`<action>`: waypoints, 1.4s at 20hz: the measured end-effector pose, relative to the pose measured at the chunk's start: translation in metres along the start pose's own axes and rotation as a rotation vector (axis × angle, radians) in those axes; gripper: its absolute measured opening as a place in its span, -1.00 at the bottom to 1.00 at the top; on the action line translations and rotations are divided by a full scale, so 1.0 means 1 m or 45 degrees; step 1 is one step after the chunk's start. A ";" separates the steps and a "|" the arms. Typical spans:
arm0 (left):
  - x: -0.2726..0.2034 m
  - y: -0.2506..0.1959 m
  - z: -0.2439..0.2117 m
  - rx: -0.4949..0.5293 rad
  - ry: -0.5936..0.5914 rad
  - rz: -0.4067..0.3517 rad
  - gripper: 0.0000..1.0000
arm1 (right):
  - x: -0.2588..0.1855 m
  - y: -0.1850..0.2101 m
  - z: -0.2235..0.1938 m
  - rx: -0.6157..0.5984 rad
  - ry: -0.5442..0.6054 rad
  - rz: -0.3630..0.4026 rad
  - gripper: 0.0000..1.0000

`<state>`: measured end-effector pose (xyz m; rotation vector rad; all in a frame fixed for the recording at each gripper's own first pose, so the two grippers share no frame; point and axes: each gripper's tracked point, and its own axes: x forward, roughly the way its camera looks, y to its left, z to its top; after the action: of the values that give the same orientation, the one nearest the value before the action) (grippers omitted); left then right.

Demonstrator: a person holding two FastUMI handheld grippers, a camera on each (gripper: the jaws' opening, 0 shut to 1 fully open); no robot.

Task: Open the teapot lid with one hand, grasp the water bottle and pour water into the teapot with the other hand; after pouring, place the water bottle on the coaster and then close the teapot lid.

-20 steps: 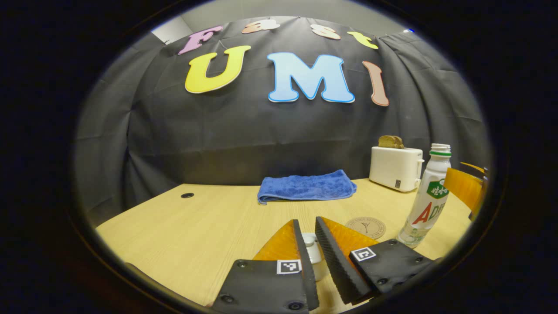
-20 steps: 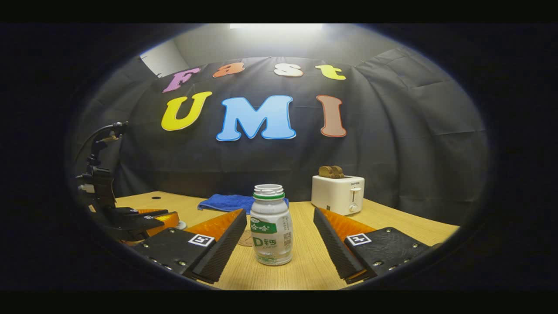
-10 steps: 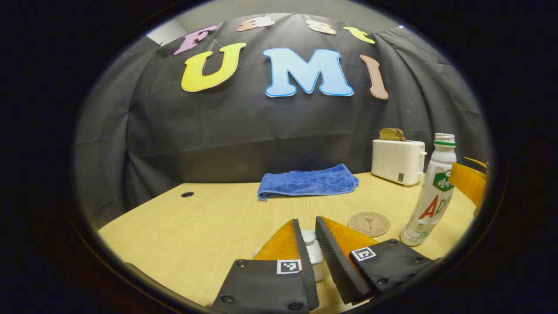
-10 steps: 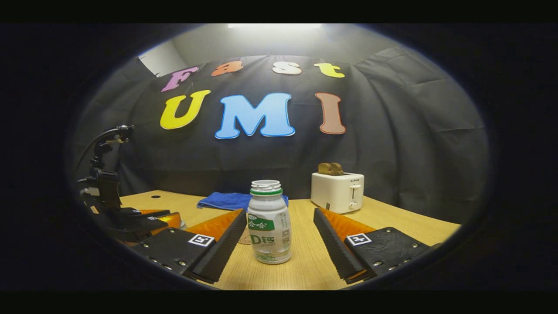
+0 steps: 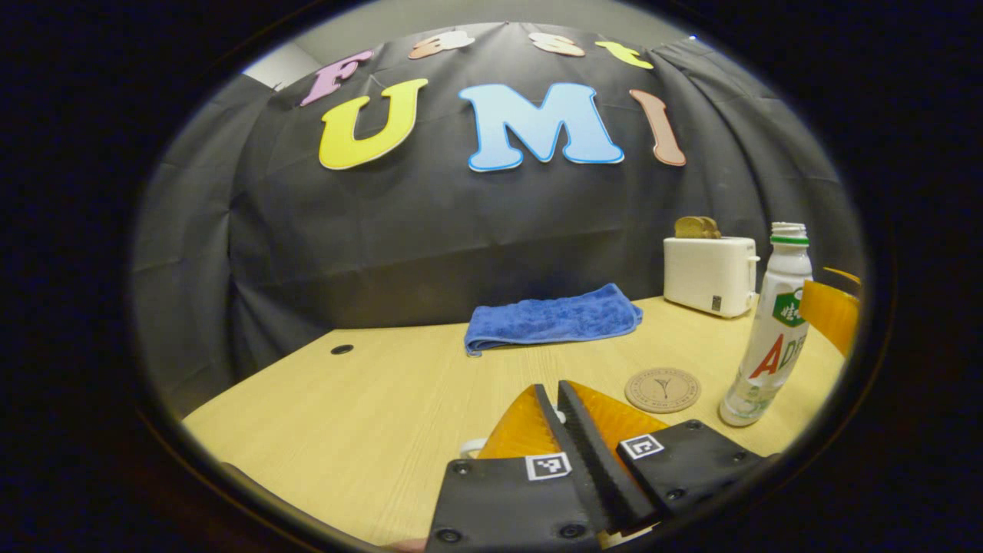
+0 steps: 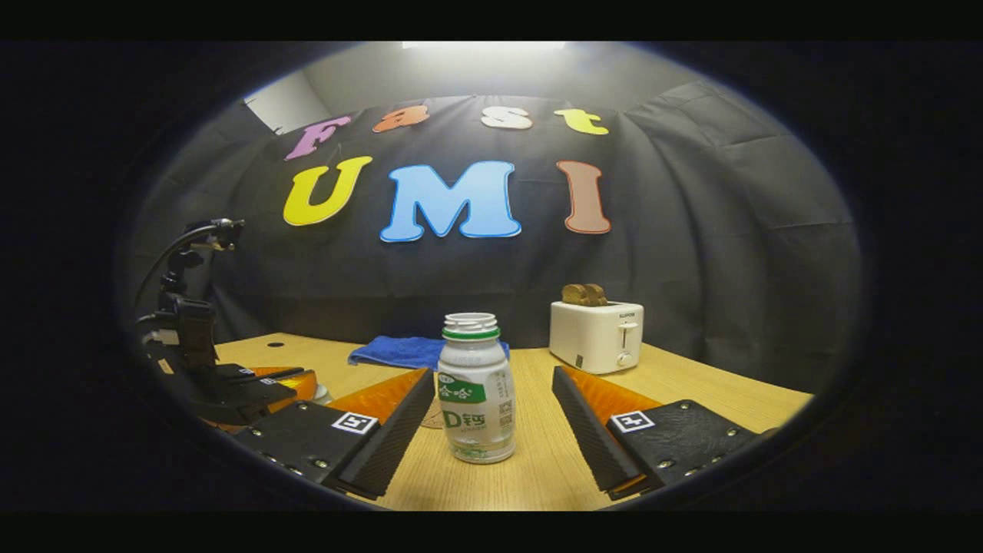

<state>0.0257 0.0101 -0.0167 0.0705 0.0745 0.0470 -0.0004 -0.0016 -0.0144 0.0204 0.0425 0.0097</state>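
The bottle (image 6: 476, 399) stands upright between the right claw's (image 6: 493, 418) spread fingers; the left claw (image 5: 566, 422) looks closed, its catch hidden.

teapot lid (image 5: 470, 447): lower centre of the left gripper view, mostly hidden behind the left gripper (image 5: 559, 399) fingers; grip unclear
coaster (image 6: 435, 418): largely hidden behind the water bottle (image 6: 475, 399)

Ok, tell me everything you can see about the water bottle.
The water bottle is a small whitish plastic bottle with a green neck ring and a printed label. Its cap is off. It stands upright on the wooden table, between the open fingers of the right tool, untouched. The round coaster lies beside it.
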 end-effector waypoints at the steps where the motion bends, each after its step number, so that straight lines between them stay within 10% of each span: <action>1: 0.000 -0.001 -0.001 -0.012 0.002 -0.010 -0.82 | 0.000 0.000 -0.001 0.001 0.002 -0.001 0.89; 4: 0.000 0.000 0.000 -0.002 0.000 -0.006 -0.82 | 0.001 0.000 -0.002 0.002 0.009 -0.002 0.89; 5: 0.000 0.000 -0.001 -0.003 -0.002 -0.005 -0.48 | 0.001 0.000 -0.004 0.001 0.015 0.000 0.89; 6: 0.000 0.000 0.001 -0.006 -0.003 -0.008 -0.84 | 0.001 0.000 -0.005 0.000 0.021 0.003 0.89; 11: -0.005 0.002 0.012 -0.032 -0.050 -0.012 -0.84 | 0.003 0.001 -0.011 0.009 0.040 0.008 0.89; 12: -0.005 0.002 0.014 -0.041 -0.058 -0.018 1.00 | 0.003 0.001 -0.011 0.008 0.043 0.009 0.89; 22: -0.019 0.010 0.036 -0.082 -0.135 -0.024 1.00 | 0.010 0.004 -0.033 -0.010 0.128 0.016 0.89; 23: -0.020 0.012 0.036 -0.084 -0.137 -0.021 -0.85 | 0.012 0.007 -0.038 -0.015 0.143 0.021 0.89; 28: -0.026 0.028 0.035 -0.086 -0.149 0.004 -0.84 | 0.020 0.011 -0.051 -0.052 0.198 0.036 0.90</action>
<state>0.0015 0.0343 0.0223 0.0058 -0.0444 0.0482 0.0171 0.0107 -0.0658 -0.0210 0.1978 0.0409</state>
